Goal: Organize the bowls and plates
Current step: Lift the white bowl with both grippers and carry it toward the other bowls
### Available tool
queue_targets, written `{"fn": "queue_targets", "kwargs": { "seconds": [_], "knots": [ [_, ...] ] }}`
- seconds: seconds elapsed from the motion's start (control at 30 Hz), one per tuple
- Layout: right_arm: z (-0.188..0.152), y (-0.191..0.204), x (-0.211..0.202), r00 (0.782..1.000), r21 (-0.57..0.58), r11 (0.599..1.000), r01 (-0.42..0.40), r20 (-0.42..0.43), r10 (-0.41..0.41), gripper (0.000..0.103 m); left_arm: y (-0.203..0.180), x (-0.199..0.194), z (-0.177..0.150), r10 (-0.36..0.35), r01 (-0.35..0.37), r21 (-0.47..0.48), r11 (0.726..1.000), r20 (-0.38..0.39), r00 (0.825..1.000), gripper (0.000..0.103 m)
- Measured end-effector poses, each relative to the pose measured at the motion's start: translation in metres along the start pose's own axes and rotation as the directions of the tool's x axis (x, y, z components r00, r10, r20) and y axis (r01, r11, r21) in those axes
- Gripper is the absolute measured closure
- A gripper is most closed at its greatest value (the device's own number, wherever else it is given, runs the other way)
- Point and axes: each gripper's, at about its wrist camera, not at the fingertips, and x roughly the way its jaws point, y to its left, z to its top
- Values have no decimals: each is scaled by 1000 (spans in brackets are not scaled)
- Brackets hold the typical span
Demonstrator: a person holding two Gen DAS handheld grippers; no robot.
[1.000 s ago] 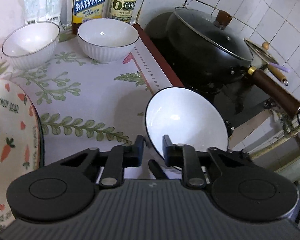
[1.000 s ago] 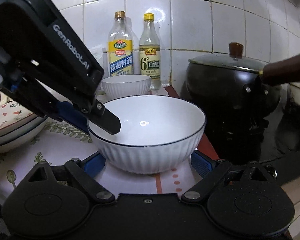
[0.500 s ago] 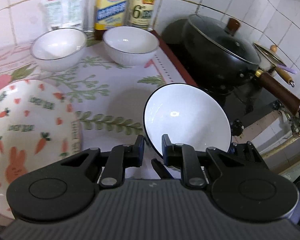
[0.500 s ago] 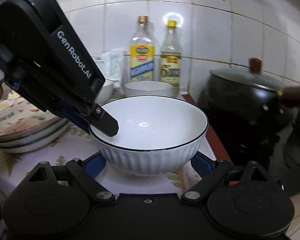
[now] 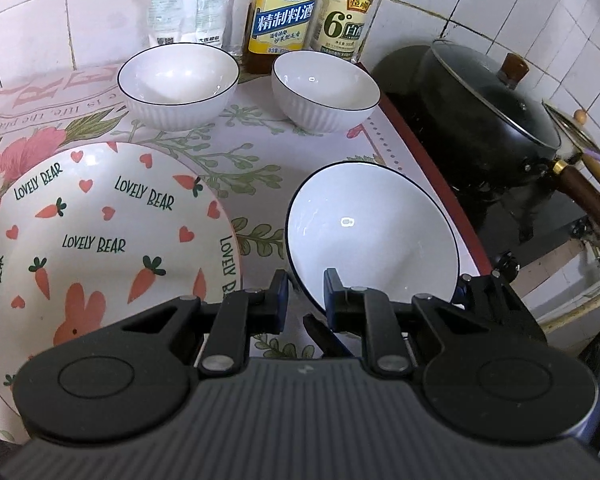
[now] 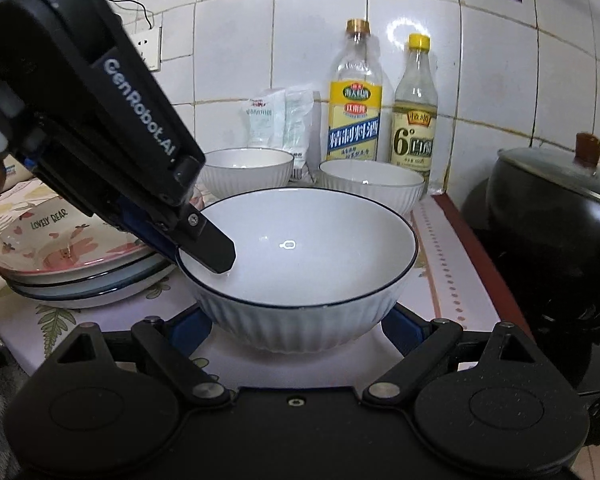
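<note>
Bowl (image 5: 374, 236) stays pinched by its rim in my left hand-held gripper (image 5: 306, 294), my right hand-held gripper (image 6: 296, 322) spread wide around it; carrot plate (image 5: 96, 236) now shows fully to its left.

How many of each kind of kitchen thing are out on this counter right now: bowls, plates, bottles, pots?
White bowls: 3 (near bowl, back left bowl, back right bowl)
Plates in the stack: at least 3
Bottles: 2 (yellow-label bottle, vinegar bottle)
Lidded black pot: 1
Total: at least 9
</note>
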Motion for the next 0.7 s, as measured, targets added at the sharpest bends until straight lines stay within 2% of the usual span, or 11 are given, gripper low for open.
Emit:
{"fn": "queue_targets", "kwargs": {
  "seconds": [0.17, 0.3, 0.53, 0.63, 0.7],
  "knots": [
    [1, -3, 9, 999, -1, 1000, -20, -34, 20, 9, -2, 5, 1, 32, -32, 7, 999, -26, 999, 86],
    [4, -6, 4, 996, 61, 997, -57, -68, 61, 7, -4, 6, 1, 44, -43, 16, 999, -38, 998, 86],
    [6, -7, -38, 996, 118, 991, -57, -64, 65, 7, -7, -6, 1, 32, -30, 22, 999, -69, 997, 83],
    [11, -16, -50, 986, 194, 975, -105, -105, 127, 7, -10, -17, 5, 28, -25, 35, 999, -86, 996, 82],
    [14, -22, -59, 987, 248, 963, -101, -94, 128, 7, -11, -27, 8, 9, -5, 43, 999, -85, 996, 79]
  ]
}}
